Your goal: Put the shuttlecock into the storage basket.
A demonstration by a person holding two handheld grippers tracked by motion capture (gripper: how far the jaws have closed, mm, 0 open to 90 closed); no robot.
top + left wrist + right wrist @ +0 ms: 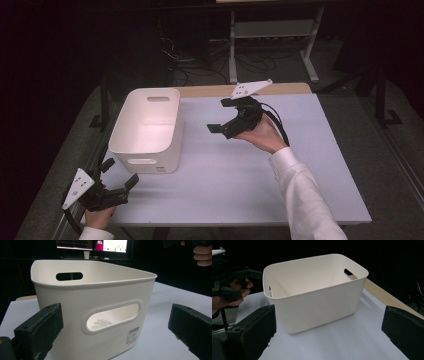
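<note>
White bin [147, 125] upright on the table [240, 175], left of centre, untouched. Right hand-held gripper [223, 116] raised beside it, left hand-held gripper [121, 173] low at its near end, jaws of both spread wide and empty. Best approached squarely, probably one handle slot each.

The tongs [115, 337], spread wide, face the white bin's [75, 305] handle cutout [112, 317].

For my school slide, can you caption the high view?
Two open tools, left and right, wait beside a white bin on the table.
</note>
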